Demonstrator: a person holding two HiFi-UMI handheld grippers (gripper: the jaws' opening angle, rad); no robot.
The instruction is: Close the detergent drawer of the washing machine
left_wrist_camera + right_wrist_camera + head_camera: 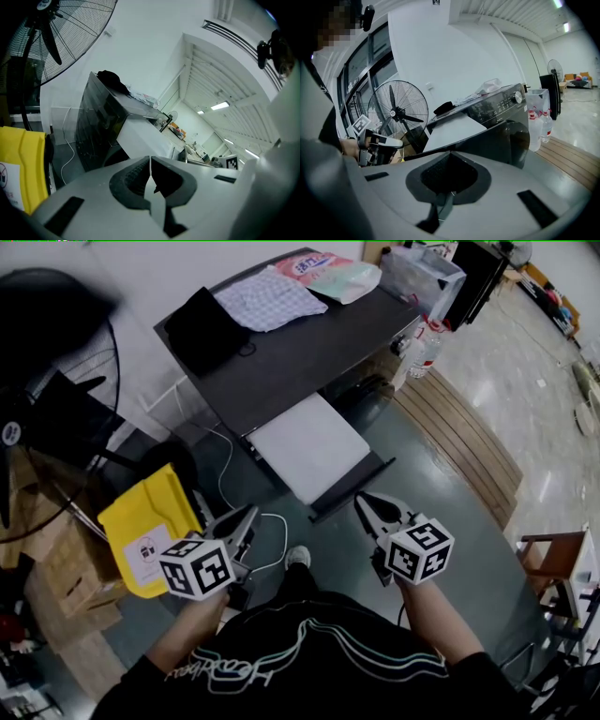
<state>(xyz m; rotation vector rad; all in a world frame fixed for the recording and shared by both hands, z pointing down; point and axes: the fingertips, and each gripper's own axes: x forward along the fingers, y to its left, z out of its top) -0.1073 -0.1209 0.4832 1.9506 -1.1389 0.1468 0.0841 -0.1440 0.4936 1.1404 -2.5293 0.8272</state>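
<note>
The dark washing machine (300, 348) stands ahead of me, with its white detergent drawer (309, 446) pulled far out toward me and a dark front panel on the drawer's near end. My left gripper (246, 515) hangs shut and holds nothing, a little below and left of the drawer's near corner. Just right of the drawer front is my right gripper (367, 502), also shut on nothing. The drawer (140, 139) shows beyond the left gripper (150, 161). It juts out as a white slab (450, 129) beyond the right gripper (449, 157).
Folded clothes (272, 298) and a black item (202, 329) lie on the machine's top. A yellow bag (150, 531), cardboard boxes (66, 573) and a standing fan (37, 381) crowd the left. A wooden platform (464, 432) and bottles (427, 343) are at right; a white cable (272, 531) trails on the floor.
</note>
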